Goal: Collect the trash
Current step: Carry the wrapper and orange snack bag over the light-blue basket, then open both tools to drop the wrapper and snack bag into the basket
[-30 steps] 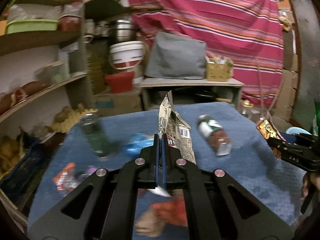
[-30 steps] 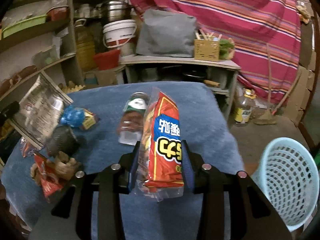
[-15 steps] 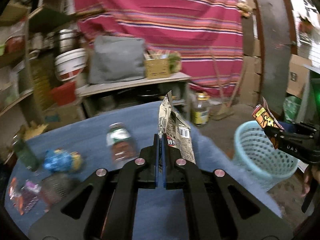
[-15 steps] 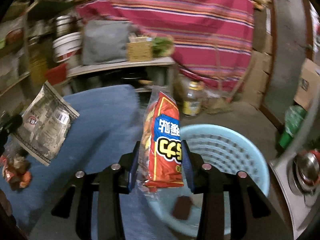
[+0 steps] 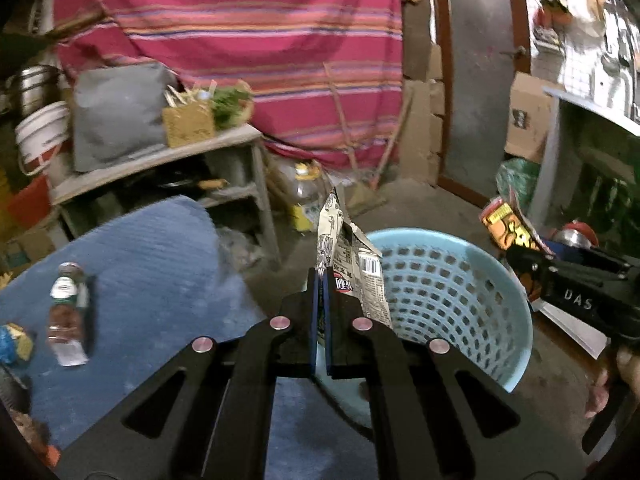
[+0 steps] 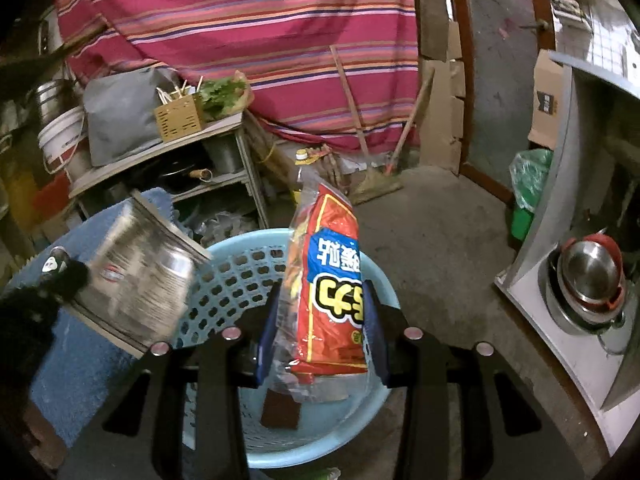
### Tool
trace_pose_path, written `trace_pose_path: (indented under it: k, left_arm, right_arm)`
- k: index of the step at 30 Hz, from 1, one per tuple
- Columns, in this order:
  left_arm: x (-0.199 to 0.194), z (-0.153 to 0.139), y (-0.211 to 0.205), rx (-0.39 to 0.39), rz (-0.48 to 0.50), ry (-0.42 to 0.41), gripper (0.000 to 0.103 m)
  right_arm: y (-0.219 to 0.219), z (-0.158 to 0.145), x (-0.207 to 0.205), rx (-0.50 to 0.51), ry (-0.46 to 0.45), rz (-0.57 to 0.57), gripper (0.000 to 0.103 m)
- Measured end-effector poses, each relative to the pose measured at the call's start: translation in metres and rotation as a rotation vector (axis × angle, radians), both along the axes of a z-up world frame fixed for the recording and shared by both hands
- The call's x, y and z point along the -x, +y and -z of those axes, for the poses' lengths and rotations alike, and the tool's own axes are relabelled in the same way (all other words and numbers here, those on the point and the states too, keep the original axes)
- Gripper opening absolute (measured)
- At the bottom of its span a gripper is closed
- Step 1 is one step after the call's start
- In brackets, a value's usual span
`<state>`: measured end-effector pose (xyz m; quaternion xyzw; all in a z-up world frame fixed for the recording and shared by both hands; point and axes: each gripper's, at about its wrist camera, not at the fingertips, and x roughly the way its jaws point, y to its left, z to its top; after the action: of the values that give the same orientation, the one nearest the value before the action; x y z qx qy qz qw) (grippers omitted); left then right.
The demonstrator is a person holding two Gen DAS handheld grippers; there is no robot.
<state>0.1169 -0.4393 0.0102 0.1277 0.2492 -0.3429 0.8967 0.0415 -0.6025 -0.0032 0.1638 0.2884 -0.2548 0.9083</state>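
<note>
Left gripper clamped on grey wrapper; right gripper clamped on red snack bag. Both over blue basket beside blue-covered table. Risk: light wrappers flutter, catch rim, land on floor if released off-centre.

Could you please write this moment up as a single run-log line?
left tongs: shut on silver wrapper | right tongs: shut on red snack bag | both over blue basket | bottle on table
</note>
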Motion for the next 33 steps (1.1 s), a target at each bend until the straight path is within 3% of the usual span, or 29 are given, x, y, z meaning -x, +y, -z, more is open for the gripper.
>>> trace_pose_path:
  k: [4, 5, 8, 14, 22, 24, 25, 26, 33]
  left_arm:
    - [-0.006, 0.012, -0.014, -0.03, 0.022, 0.038, 0.004]
    - [-0.007, 0.013, -0.013, -0.031, 0.022, 0.05, 0.011]
    - [-0.012, 0.009, -0.004, -0.018, -0.019, 0.055, 0.056]
    - [-0.013, -0.009, 0.035, 0.003, -0.135, -0.011, 0.087]
    - [-0.023, -0.016, 0.074, -0.009, -0.226, -0.03, 0.095]
    - [-0.024, -0.019, 0.083, -0.003, -0.238, -0.029, 0.095]
    - [-0.025, -0.02, 0.088, 0.0, -0.247, -0.029, 0.096]
    - [-0.025, -0.021, 0.091, 0.003, -0.255, -0.028, 0.097]
    - [-0.026, -0.031, 0.132, 0.021, -0.311, -0.055, 0.098]
  right_arm:
    - [-0.002, 0.006, -0.001, -0.015, 0.011, 0.001, 0.039]
    - [-0.002, 0.007, 0.0, -0.018, 0.011, -0.001, 0.039]
    - [-0.002, 0.01, -0.002, -0.021, 0.018, -0.009, 0.039]
    - [0.008, 0.016, -0.016, -0.012, 0.048, -0.042, 0.039]
    - [0.033, 0.027, -0.048, 0.002, 0.086, -0.098, 0.041]
    - [0.035, 0.029, -0.054, 0.012, 0.085, -0.089, 0.05]
    - [0.036, 0.029, -0.055, 0.012, 0.078, -0.076, 0.073]
    - [0.036, 0.029, -0.055, 0.019, 0.075, -0.058, 0.082]
    - [0.057, 0.016, -0.062, 0.086, 0.072, -0.052, 0.083]
